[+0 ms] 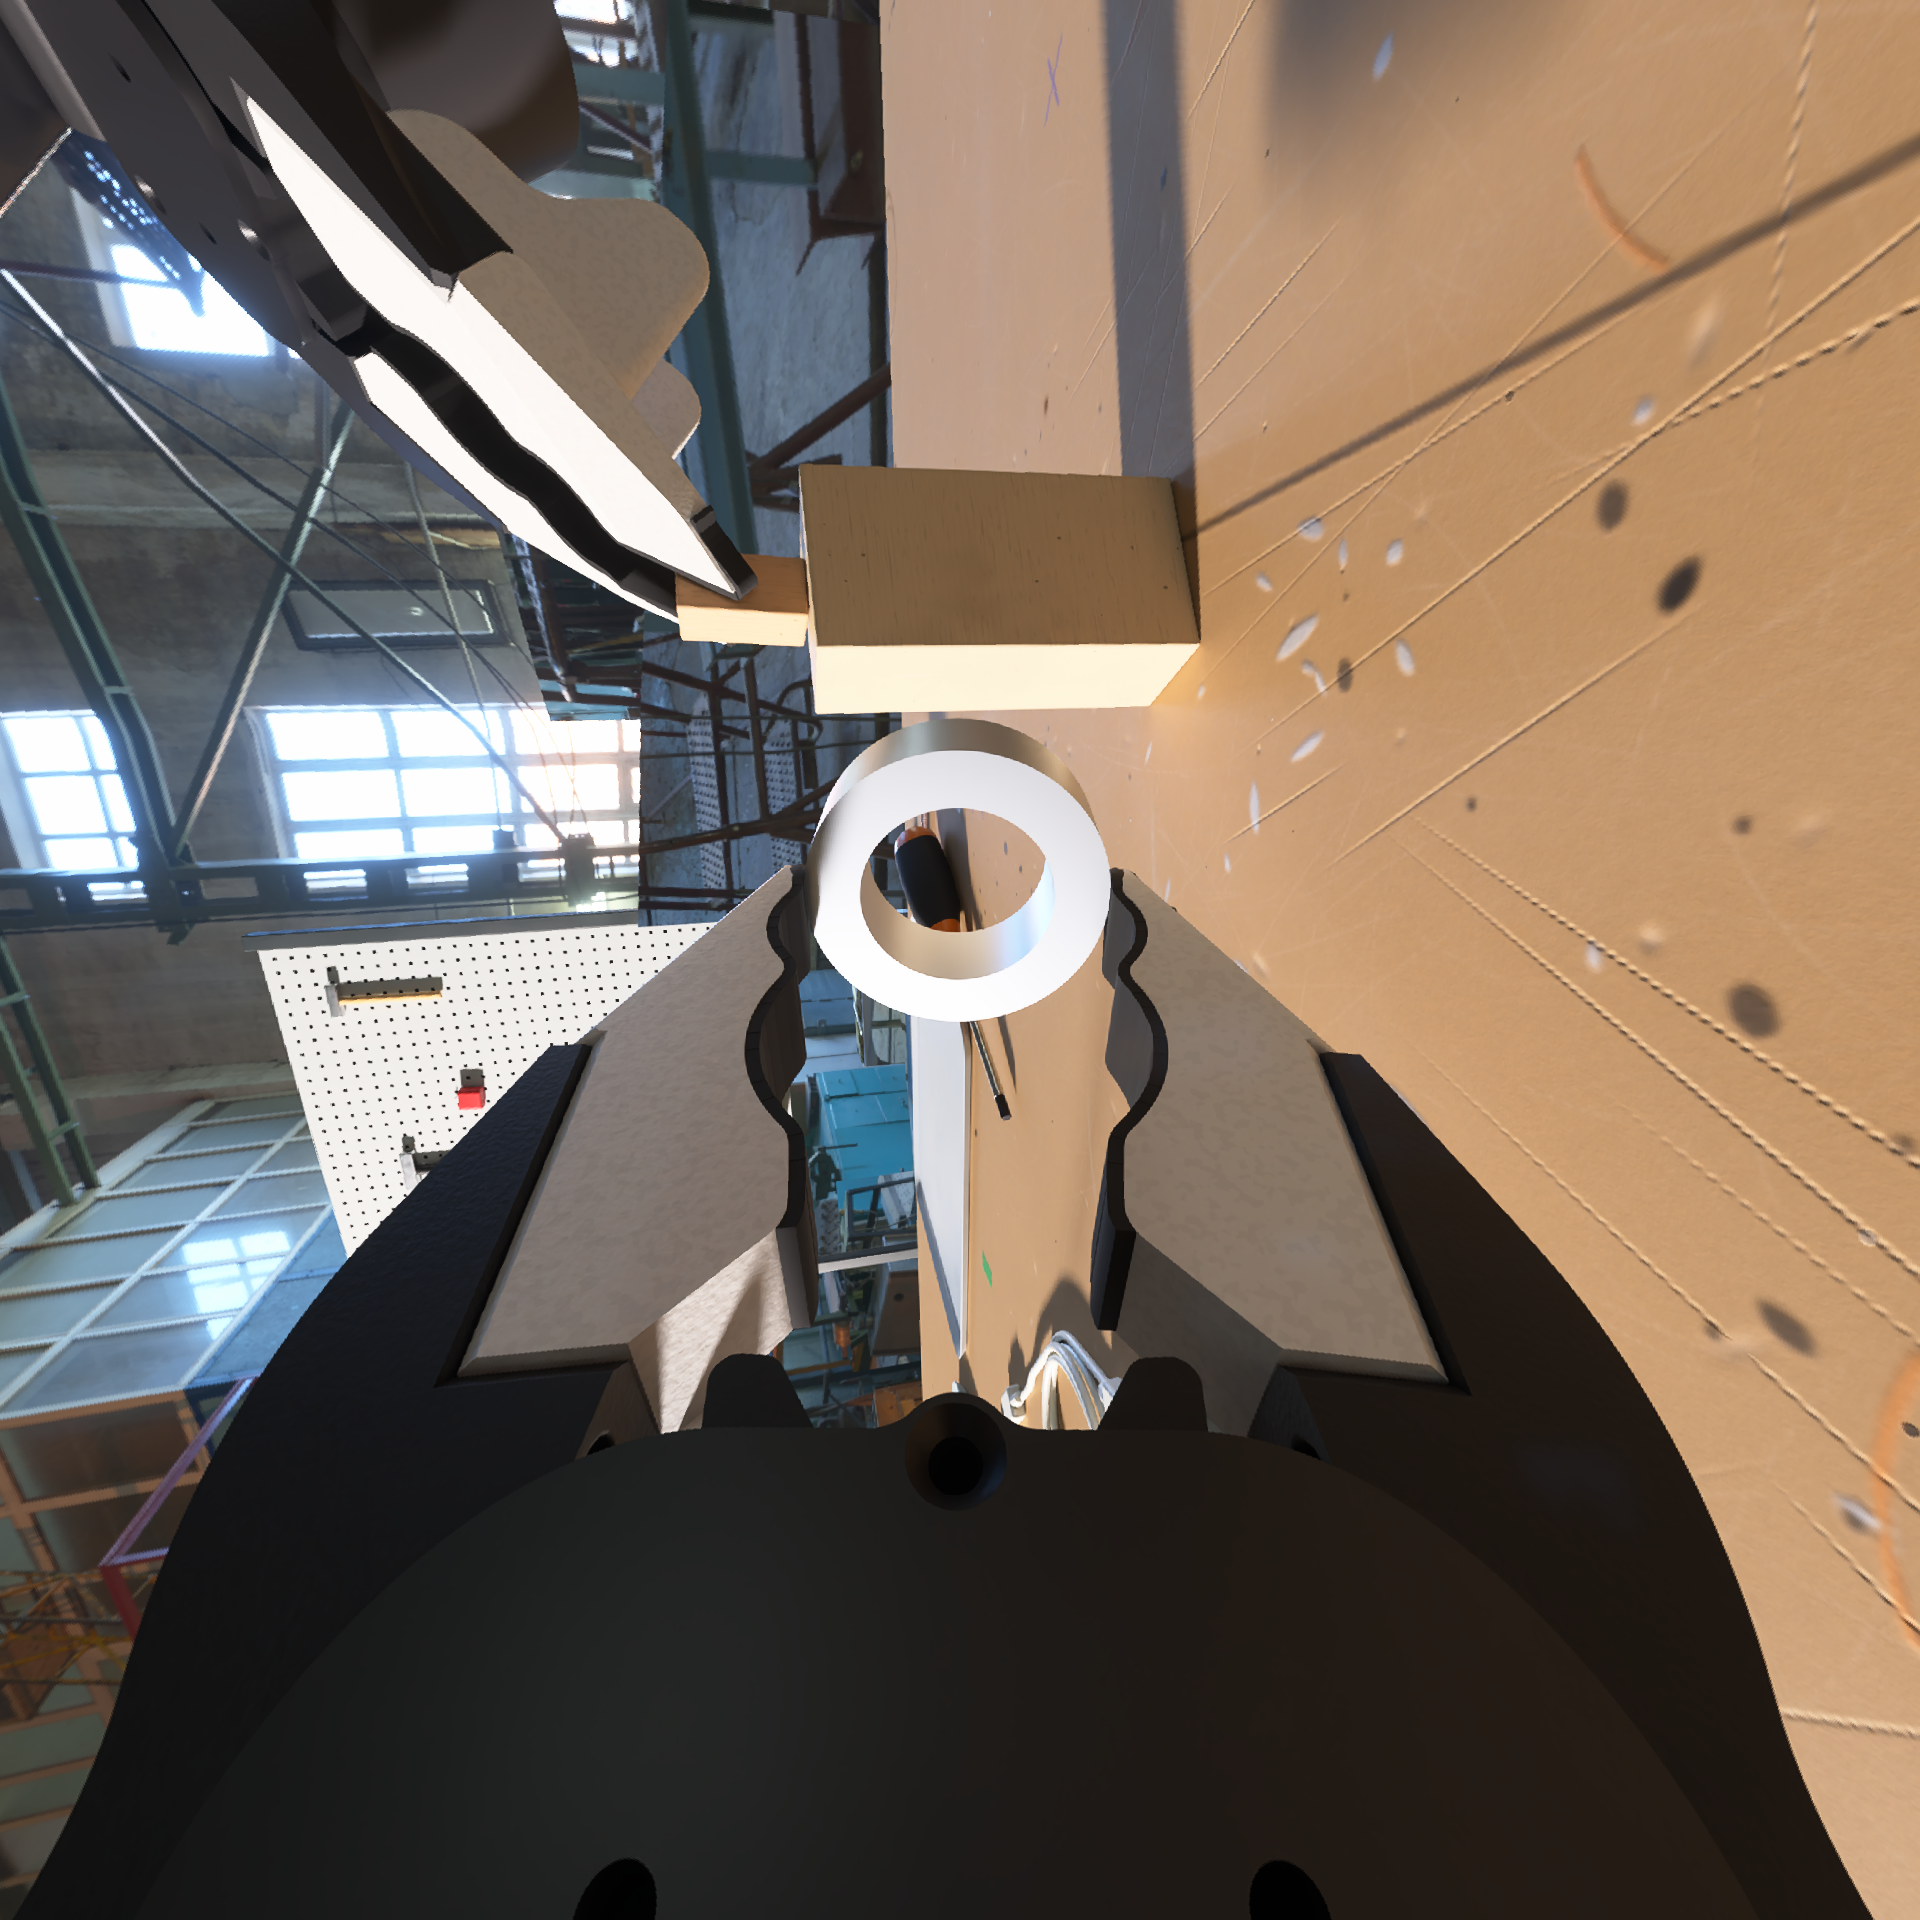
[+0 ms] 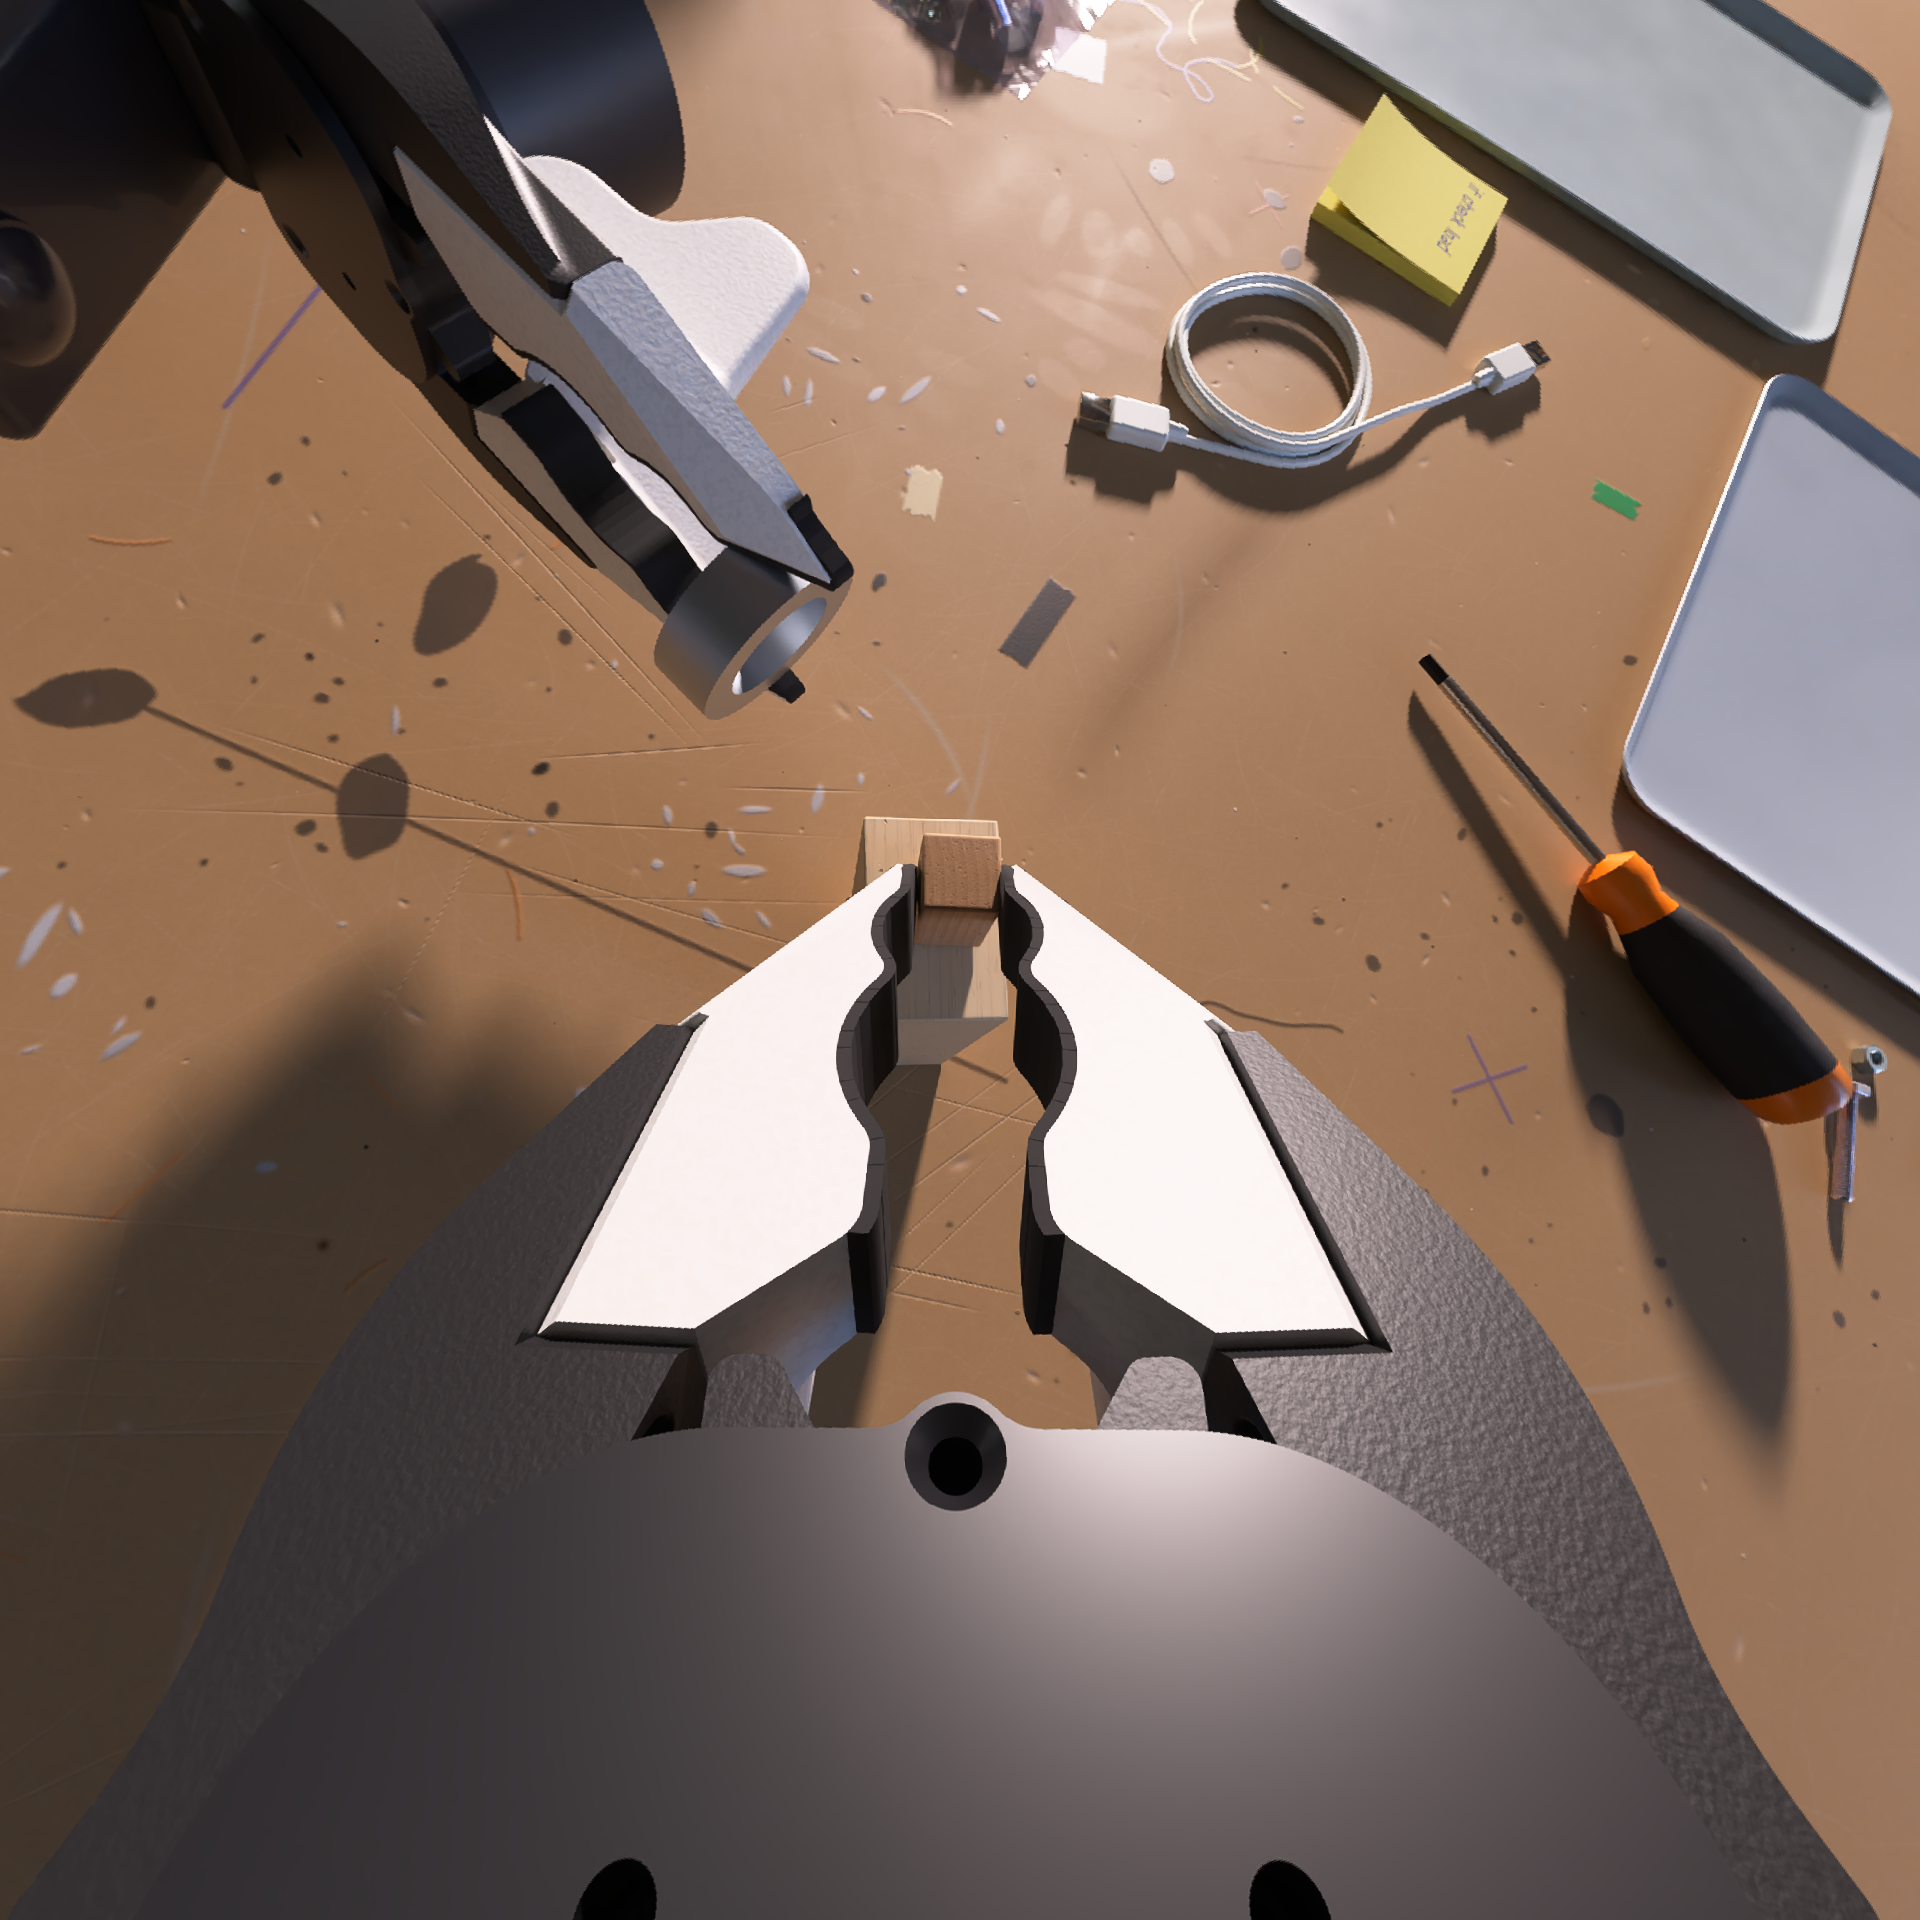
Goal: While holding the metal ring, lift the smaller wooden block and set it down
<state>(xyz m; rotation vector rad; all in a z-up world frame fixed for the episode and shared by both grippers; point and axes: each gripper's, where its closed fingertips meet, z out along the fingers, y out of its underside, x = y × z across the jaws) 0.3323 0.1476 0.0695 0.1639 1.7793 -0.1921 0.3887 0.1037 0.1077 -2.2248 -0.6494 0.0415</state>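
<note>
Scuffed brown workbench (image 2: 1195, 790), speckled with paint flecks and dark spots; factory hall with big windows and a white pegboard (image 1: 436, 1049) behind it.

Left gripper (image 1: 956, 914): fingers set fairly wide, clamped on the outer wall of the metal ring (image 1: 958, 871). Ring is off the bench, bore facing the left wrist camera. From the right wrist view the same ring (image 2: 753, 649) hangs at that gripper's fingertips, above and left of the blocks.

Right gripper (image 2: 956, 883): fingers narrow, tips pinching the smaller wooden block (image 2: 958, 871) on two opposite faces. Small block sits on top of the larger wooden block (image 2: 951, 1003), which stands on the bench between the fingers. From the left wrist view, smaller block (image 1: 743, 613) is touching the big block's (image 1: 992, 582) top end; can't tell whether there is any gap.

Off to the right: orange-and-black screwdriver (image 2: 1662, 935), coiled white USB cable (image 2: 1268, 374), yellow sticky-note pad (image 2: 1408, 203), two grey metal trays (image 2: 1808, 665), well apart from the blocks.
</note>
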